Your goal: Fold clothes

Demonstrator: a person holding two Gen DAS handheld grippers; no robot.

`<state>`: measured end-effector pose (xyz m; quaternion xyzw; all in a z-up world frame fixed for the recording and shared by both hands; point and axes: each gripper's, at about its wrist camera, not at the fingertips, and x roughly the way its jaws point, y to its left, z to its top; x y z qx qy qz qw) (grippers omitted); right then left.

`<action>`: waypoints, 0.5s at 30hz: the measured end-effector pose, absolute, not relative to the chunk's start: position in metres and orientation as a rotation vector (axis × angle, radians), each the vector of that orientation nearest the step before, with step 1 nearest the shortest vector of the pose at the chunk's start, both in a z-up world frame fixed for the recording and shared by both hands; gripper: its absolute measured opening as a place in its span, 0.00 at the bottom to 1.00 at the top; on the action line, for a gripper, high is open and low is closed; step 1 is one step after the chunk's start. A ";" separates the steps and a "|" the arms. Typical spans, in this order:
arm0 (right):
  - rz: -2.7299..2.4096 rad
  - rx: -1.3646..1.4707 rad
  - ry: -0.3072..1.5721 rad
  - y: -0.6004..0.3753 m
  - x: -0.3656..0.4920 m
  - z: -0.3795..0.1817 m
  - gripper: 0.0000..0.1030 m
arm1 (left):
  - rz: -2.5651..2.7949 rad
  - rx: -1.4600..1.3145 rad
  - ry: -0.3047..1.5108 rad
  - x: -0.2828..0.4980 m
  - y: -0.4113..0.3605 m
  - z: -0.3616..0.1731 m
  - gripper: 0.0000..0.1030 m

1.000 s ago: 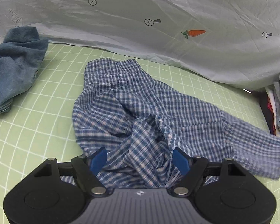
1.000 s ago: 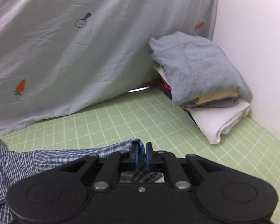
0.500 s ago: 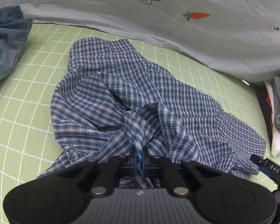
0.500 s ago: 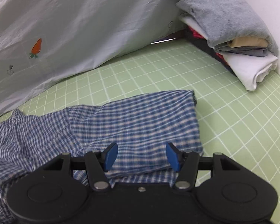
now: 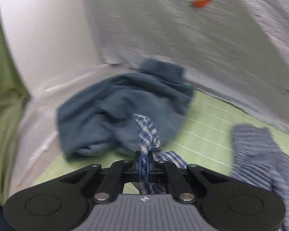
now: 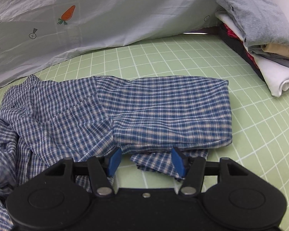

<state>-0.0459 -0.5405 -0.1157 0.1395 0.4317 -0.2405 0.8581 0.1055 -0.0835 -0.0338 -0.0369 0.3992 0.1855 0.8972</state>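
Note:
A blue-and-white checked shirt (image 6: 136, 109) lies rumpled on the green grid mat (image 6: 183, 57), one sleeve spread flat toward the right. My right gripper (image 6: 145, 161) is open and empty, just in front of the shirt's near edge. My left gripper (image 5: 144, 165) is shut on a bunched fold of the checked shirt (image 5: 147, 134) and holds it up from the mat; more of the shirt (image 5: 260, 154) trails at the right of the left wrist view, which is blurred.
A crumpled dark blue garment (image 5: 121, 107) lies on the mat ahead of the left gripper. A pale sheet with carrot prints (image 6: 106, 15) hangs behind. A stack of folded clothes (image 6: 260, 38) stands at the far right by the wall.
My left gripper shut on the shirt fold and has swung left, pulling it toward the dark blue garment. My right gripper let go of the sleeve, opened and drew back.

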 end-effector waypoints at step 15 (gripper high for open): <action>-0.343 0.515 0.933 -0.530 -0.026 -0.119 0.75 | -0.119 -0.303 1.091 0.067 -0.171 -0.101 0.77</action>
